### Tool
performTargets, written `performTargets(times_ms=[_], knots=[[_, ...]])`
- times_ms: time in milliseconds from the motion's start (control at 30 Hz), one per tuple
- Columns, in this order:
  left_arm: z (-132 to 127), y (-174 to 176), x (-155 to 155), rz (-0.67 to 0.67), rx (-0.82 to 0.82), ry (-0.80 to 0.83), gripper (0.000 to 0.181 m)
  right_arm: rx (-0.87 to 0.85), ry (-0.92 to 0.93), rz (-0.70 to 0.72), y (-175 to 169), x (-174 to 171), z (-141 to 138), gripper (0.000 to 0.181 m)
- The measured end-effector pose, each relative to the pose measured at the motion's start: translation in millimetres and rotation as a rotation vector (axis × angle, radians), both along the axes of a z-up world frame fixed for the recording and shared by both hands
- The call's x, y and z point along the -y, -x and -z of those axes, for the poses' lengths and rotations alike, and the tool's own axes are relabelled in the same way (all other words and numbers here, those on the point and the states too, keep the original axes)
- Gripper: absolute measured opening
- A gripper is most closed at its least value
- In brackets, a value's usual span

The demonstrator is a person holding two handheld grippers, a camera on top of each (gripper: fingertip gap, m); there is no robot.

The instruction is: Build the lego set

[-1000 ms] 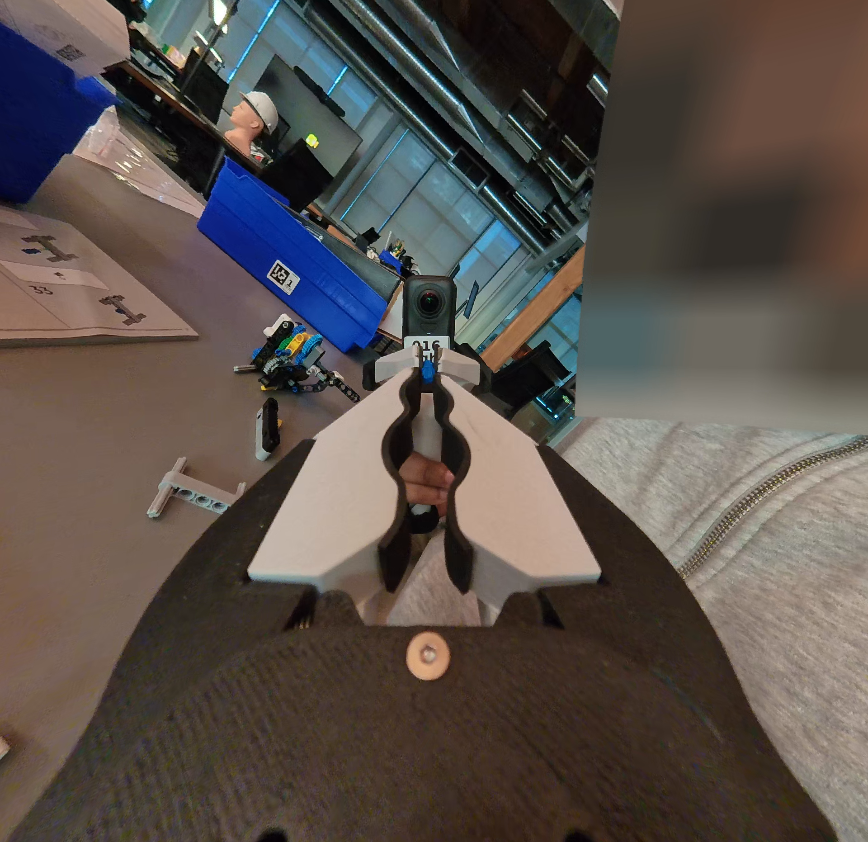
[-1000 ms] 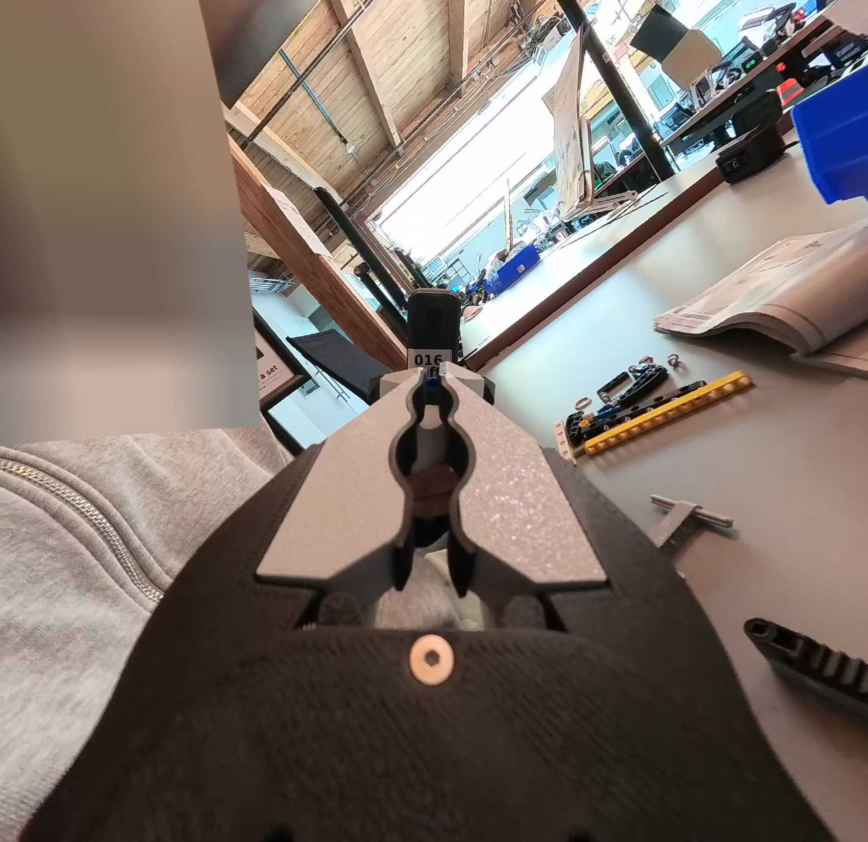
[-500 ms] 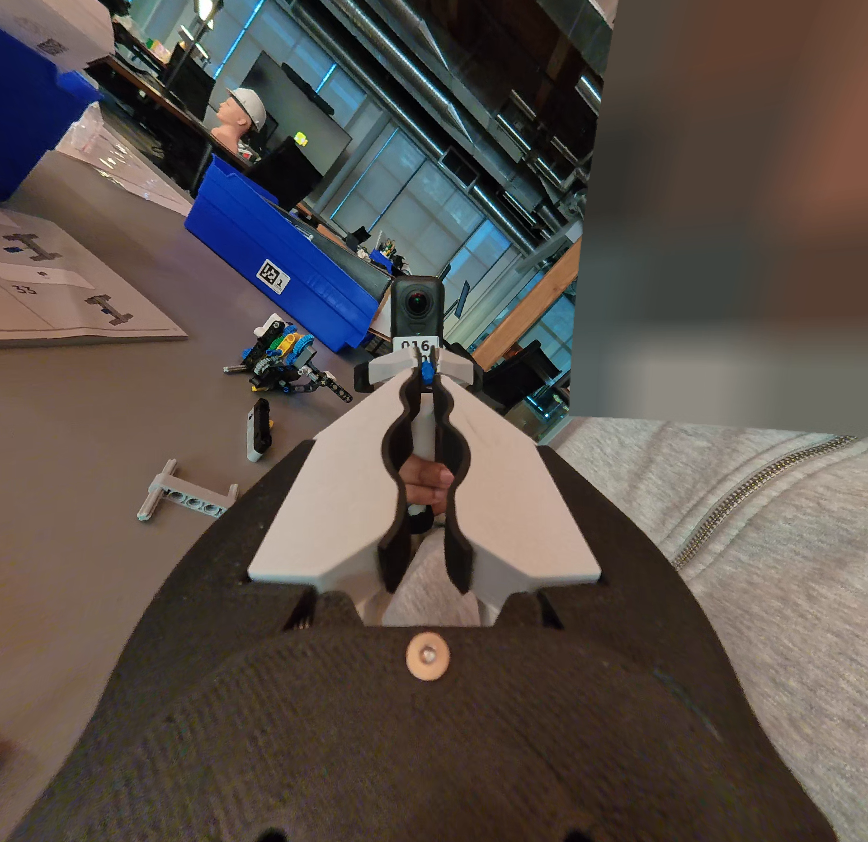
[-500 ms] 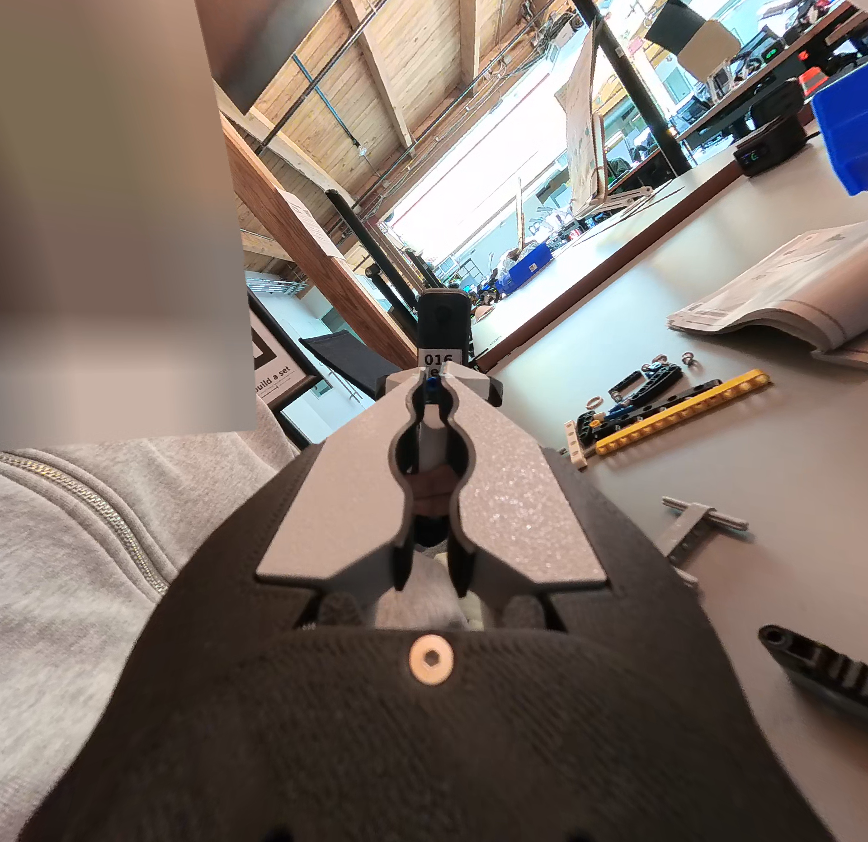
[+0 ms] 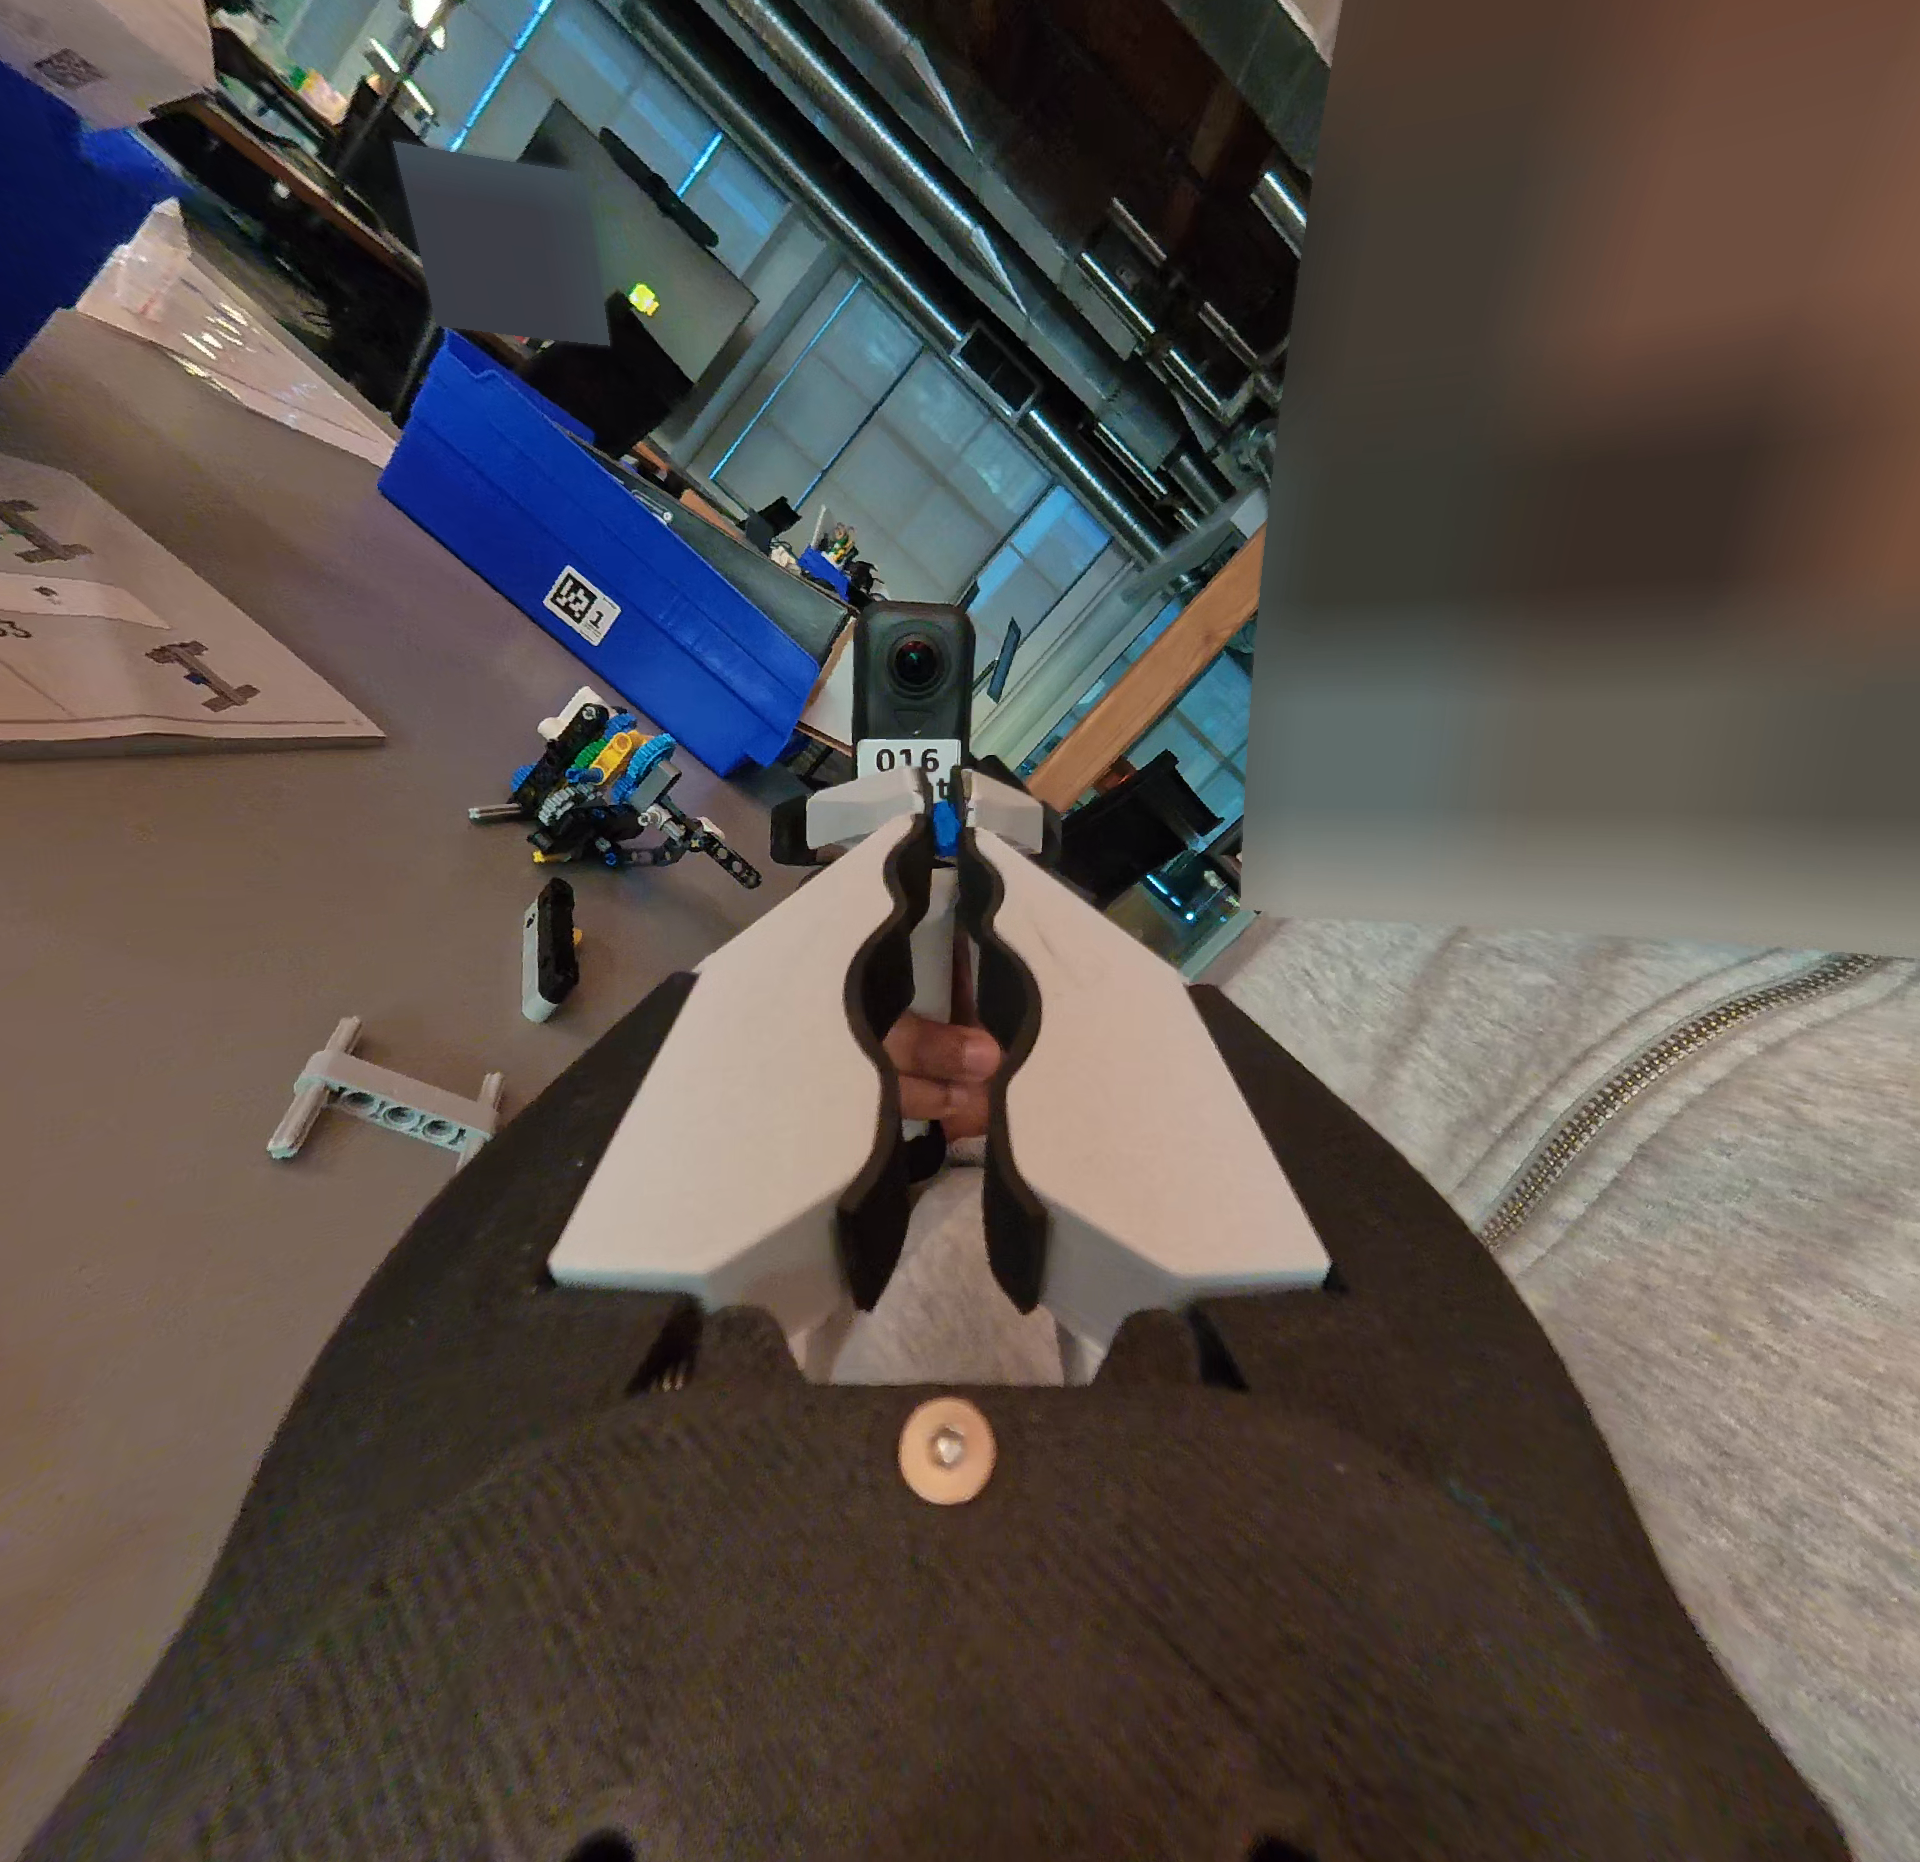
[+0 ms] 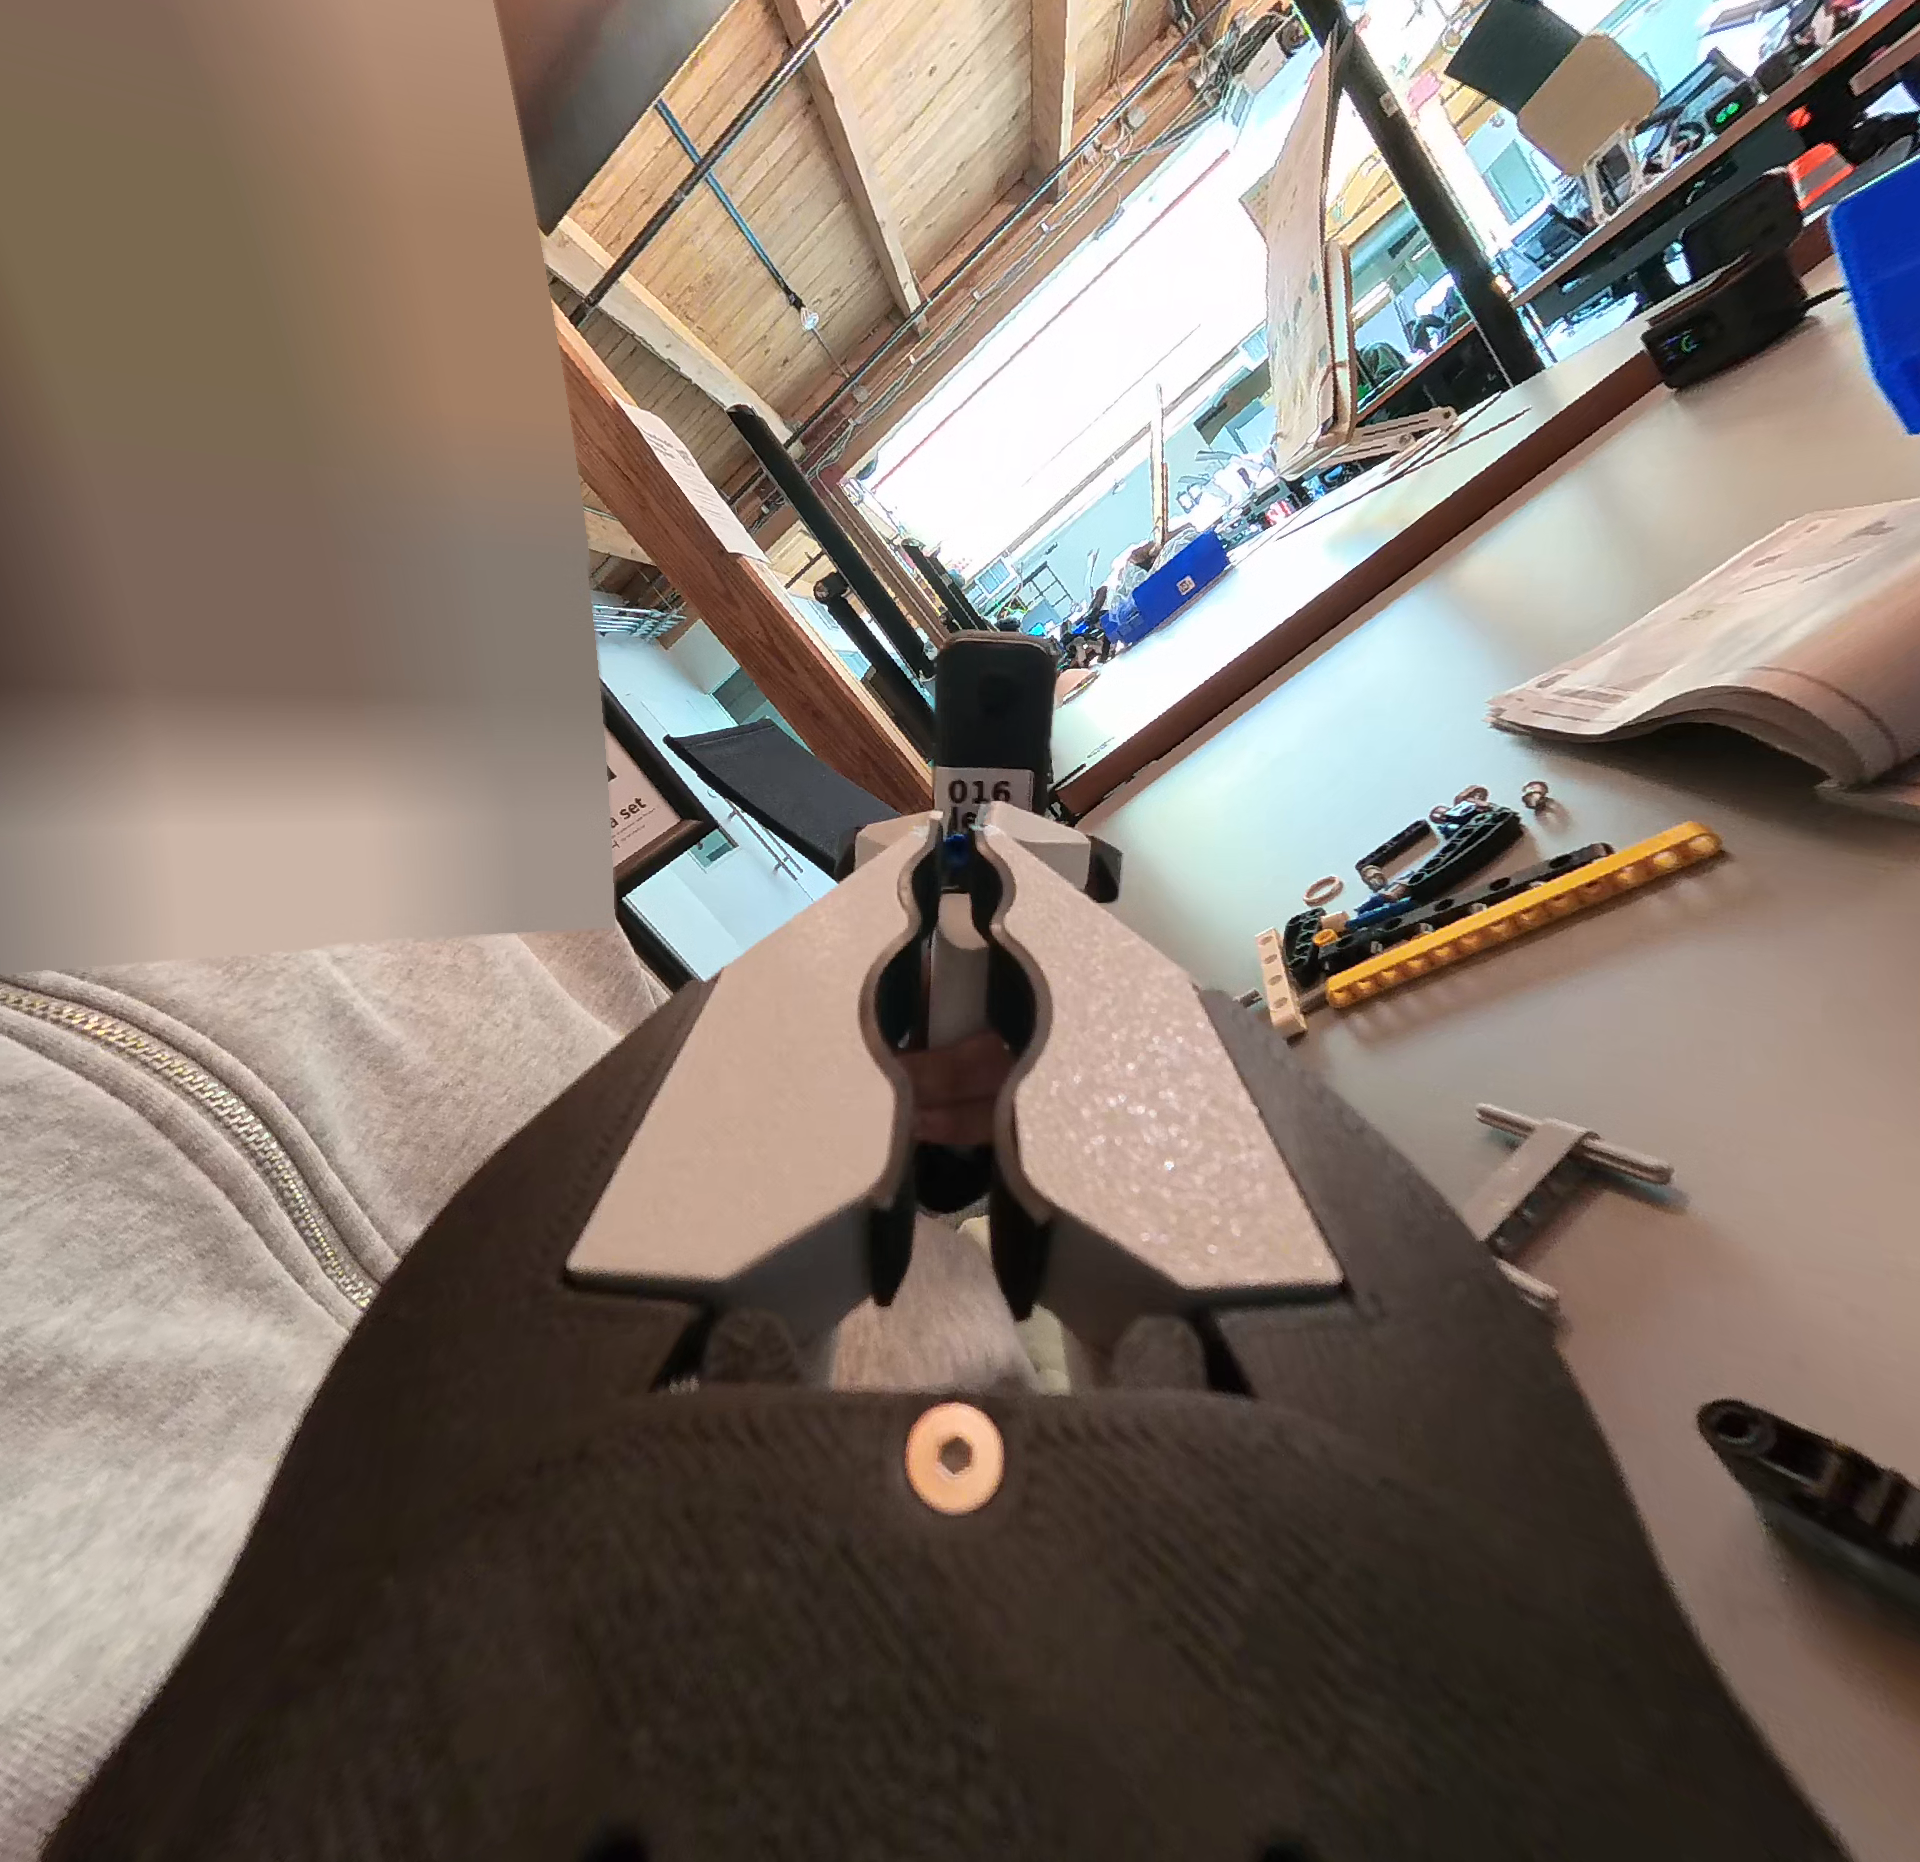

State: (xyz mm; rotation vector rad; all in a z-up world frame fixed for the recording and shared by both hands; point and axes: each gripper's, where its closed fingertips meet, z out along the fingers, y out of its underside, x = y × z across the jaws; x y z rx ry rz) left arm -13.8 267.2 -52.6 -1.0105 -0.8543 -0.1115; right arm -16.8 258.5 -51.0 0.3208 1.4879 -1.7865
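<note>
My left gripper [image 5: 941,827] and my right gripper [image 6: 957,856] point at each other, tip to tip, raised above the grey table. Both are shut on one small blue pin, seen in the left wrist view [image 5: 943,836] and in the right wrist view [image 6: 956,863]. Each view shows the other gripper's camera just behind the tips. A partly built colourful lego assembly [image 5: 597,786] lies on the table to the left. A long yellow beam [image 6: 1519,919] joined to black pieces [image 6: 1444,856] lies to the right.
A grey H-shaped beam [image 5: 387,1095] and a black-and-white piece [image 5: 549,945] lie near the left gripper. A grey T-shaped part [image 6: 1556,1178] and a black toothed piece [image 6: 1818,1490] lie near the right one. An open instruction booklet [image 6: 1745,659] and a blue bin [image 5: 603,586] sit farther back. Less than 4 cm separates the two grippers' tips. The long yellow beam [image 6: 1519,919] sits 15 centimeters or so from the ends of my right fingers. Left tips and right tips are each some 20 centimeters from the partly built colourful lego assembly [image 5: 597,786].
Both grippers stay shut, tip to tip on the blue pin. The pair has turned slightly, so the table parts have shifted a little in both views.
</note>
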Motion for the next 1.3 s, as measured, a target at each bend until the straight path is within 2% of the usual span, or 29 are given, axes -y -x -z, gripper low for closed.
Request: performTargets(times_ms=[267, 400, 900, 933, 967, 1033, 1133, 1233, 1300], knots=[[1.0, 0.5, -0.3, -0.013, -0.008, 0.025, 0.001, 0.077, 0.015, -0.016, 3.7, -0.8, -0.5, 0.002], [1.3, 0.2, 0.4, -0.052, -0.043, 0.095, 0.001, 0.102, 0.016, -0.032, 3.3, -0.3, 0.2, 0.002], [2.3, -0.1, 2.4, -0.095, -0.085, 0.196, 0.001, 0.119, -0.002, -0.062, 0.2, 0.6, 3.3, 0.003], [2.6, 0.1, 3.4, -0.097, -0.082, 0.197, 0.001, 0.111, -0.012, -0.049, 1.1, 1.2, 4.4, 0.004], [2.3, 0.6, 5.4, -0.101, -0.078, 0.193, 0.001, 0.1, -0.027, -0.019, 4.5, 1.4, 5.2, 0.014], [3.5, 3.9, 14.3, -0.128, -0.055, 0.187, 0.001, 0.058, -0.032, 0.059, 15.2, -3.2, 1.5, 0.036], [8.2, 9.9, 34.2, -0.175, 0.003, 0.175, 0.001, -0.078, -0.051, 0.133, 29.5, -13.8, -9.7, 0.042], [17.5, 9.3, 49.9, -0.168, 0.092, 0.146, 0.001, -0.352, -0.126, 0.154, 34.7, -19.4, -17.6, 0.049], [24.4, 5.4, 55.3, -0.142, 0.146, 0.126, 0.001, -0.605, -0.231, 0.13, 32.8, -18.1, -9.7, 0.052]])
